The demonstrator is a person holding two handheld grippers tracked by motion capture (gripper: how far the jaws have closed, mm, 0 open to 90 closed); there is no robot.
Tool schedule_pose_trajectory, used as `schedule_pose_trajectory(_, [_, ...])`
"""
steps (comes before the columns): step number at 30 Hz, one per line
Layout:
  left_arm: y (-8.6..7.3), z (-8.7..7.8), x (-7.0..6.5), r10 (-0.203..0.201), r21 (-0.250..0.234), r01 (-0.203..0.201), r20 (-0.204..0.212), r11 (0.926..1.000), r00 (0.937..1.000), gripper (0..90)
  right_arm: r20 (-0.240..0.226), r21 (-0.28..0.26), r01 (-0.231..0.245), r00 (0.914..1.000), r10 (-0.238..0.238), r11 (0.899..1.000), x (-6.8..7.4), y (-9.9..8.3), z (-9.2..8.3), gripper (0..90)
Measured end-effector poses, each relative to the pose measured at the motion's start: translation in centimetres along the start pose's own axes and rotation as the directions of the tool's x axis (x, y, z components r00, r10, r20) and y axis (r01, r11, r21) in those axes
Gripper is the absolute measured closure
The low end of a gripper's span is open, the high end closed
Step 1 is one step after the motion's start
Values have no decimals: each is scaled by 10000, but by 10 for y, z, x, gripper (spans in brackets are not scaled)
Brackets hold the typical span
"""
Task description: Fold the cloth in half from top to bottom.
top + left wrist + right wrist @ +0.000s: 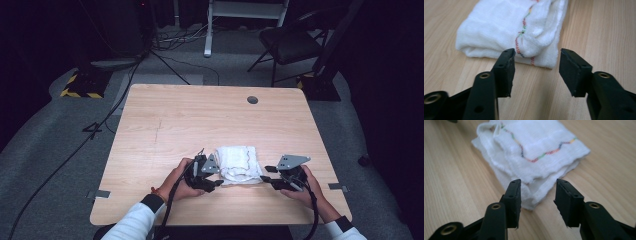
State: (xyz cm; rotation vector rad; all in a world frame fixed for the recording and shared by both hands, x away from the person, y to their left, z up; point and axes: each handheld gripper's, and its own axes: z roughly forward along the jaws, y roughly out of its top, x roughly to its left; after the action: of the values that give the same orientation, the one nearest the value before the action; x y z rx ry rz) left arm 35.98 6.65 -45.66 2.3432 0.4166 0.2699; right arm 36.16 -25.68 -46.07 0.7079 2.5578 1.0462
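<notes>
A folded white cloth (pixel 240 162) with a wavy multicoloured stitched line lies on the wooden table (pixel 200 115) near its front edge. My left gripper (pixel 216 176) rests just left of the cloth and points at it. In the left gripper view its jaws (pixel 536 53) stand open, and the cloth's (pixel 499 27) near edge lies just beyond the tips. My right gripper (pixel 267 173) sits just right of the cloth. In the right gripper view it (pixel 537 183) is open, and a corner of the cloth (pixel 536 142) reaches between the jaws without being pressed.
A round cable hole (pixel 252 100) sits near the table's far edge. Beyond the table, on the grey floor, stand a black folding chair (pixel 290 42), a yellow-and-black striped base (pixel 80 87) and trailing cables (pixel 100 125). Bare wood stretches behind the cloth.
</notes>
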Motion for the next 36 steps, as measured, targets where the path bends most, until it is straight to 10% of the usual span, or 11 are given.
schedule_pose_trajectory(8, [14,17,18,-1226,-533,1219,-107,9911,9924,292,705,-137,-309,9970,318,9994,-6,15,10,441])
schedule_pose_trajectory(19, [8,51,11,-936,788,950,-214,9924,9954,239,48,661,-22,10000,19,9978,3,5,34,421])
schedule_pose_trajectory(36, [-19,17,-8,-645,870,688,-511,9938,9966,196,-573,1022,-33,9983,92,9948,33,-3,31,356])
